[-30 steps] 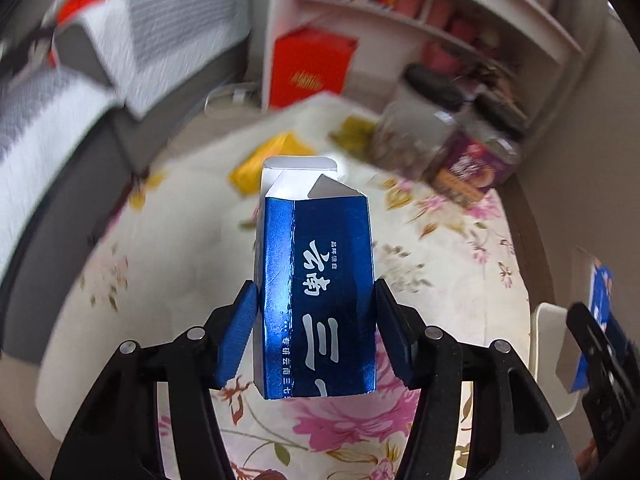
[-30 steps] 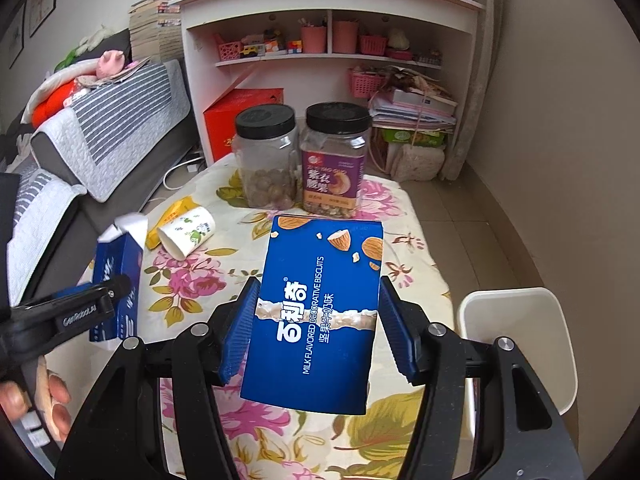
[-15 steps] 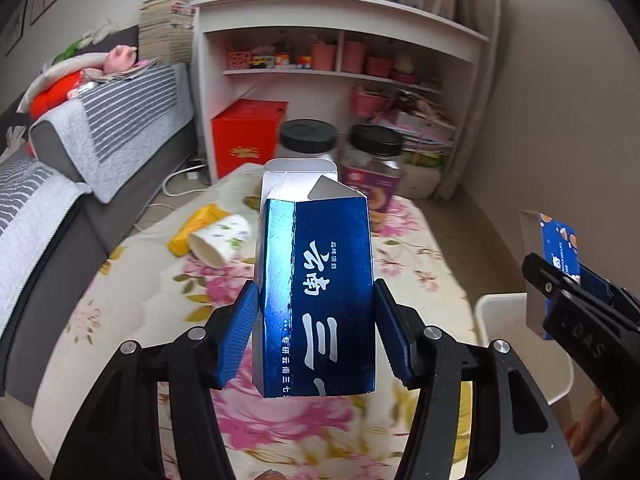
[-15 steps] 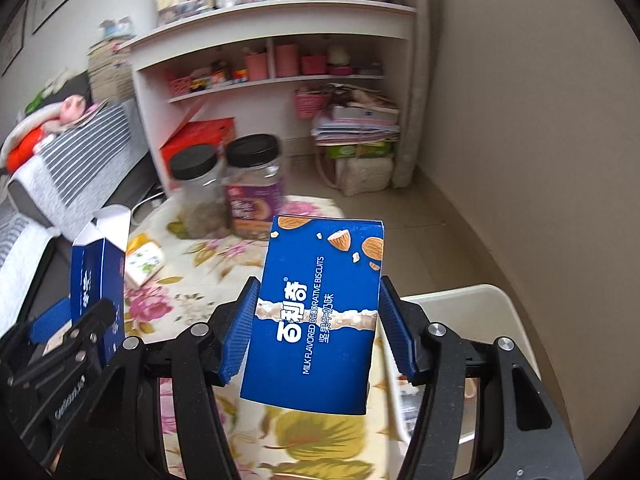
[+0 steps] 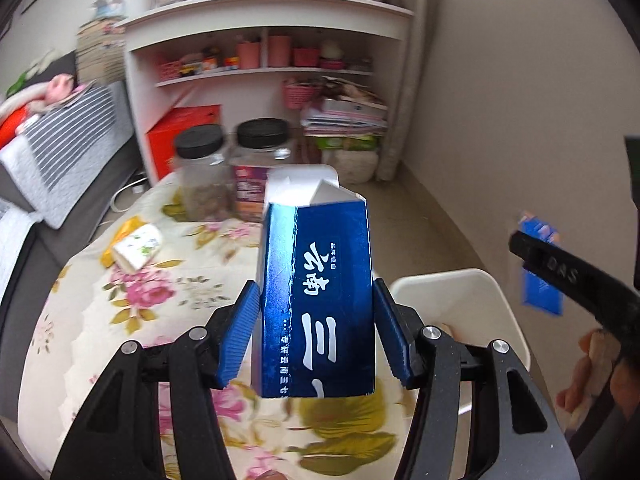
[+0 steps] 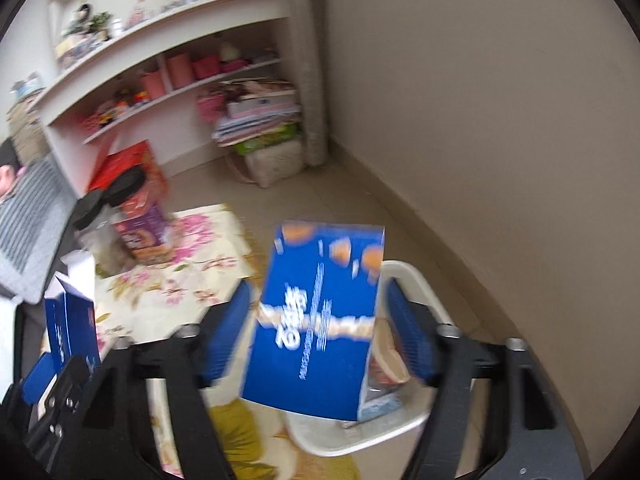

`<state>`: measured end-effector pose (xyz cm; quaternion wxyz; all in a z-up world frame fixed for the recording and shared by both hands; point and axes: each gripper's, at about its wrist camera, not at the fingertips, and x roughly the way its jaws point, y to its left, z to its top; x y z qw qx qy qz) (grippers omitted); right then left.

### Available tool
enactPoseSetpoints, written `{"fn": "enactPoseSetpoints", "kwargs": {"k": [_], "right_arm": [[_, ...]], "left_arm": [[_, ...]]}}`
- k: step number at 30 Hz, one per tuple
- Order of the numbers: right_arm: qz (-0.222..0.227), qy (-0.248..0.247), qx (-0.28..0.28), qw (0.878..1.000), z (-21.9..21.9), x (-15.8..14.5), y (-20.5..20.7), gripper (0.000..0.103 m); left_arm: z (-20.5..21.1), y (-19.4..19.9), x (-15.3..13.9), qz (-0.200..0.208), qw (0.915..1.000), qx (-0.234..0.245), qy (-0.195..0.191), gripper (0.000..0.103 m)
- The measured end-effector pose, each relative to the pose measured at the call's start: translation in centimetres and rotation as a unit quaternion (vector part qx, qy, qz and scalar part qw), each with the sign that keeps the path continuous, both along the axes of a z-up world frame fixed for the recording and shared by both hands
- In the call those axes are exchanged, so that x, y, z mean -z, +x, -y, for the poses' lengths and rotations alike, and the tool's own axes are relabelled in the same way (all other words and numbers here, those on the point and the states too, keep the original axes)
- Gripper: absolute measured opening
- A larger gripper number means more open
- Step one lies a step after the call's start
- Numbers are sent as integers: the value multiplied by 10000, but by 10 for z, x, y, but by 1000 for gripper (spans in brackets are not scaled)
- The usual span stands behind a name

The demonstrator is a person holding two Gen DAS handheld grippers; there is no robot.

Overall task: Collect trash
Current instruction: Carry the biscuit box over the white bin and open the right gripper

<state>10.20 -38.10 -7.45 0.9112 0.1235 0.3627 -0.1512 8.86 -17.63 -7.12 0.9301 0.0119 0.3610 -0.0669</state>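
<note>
Two black-lidded jars [image 5: 224,168] at centre left on the floral-clothed counter [image 5: 132,304], red box [image 5: 182,136] behind them, white shelf unit [image 5: 264,40] across the top, striped grey blanket [image 5: 68,140] at far left, stacked papers [image 5: 344,116] right of centre against the beige wall [image 5: 500,100]

Blue carton [image 5: 316,304] upright; biscuit box [image 6: 320,320] tilted over white bin [image 6: 420,280].

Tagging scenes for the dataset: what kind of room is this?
Most likely a lived-in home living room: a white shelf unit with pink pots, a sofa with a striped cover, and a low table in a floral cloth with snack jars on it.
</note>
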Motion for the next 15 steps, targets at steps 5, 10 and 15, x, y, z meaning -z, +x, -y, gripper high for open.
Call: {"fn": "enactPoseSetpoints", "kwargs": {"k": [5, 10, 15], "right_arm": [[175, 226, 591, 9978, 41, -7, -11, 87], [209, 489, 1014, 9934, 73, -6, -21, 89], [229, 623, 1179, 9908, 88, -6, -25, 89]], "left_arm": [[44, 4, 5, -66, 9993, 371, 61, 51], [77, 13, 15, -228, 9978, 623, 13, 46], [94, 21, 18, -369, 9965, 746, -50, 46]]}}
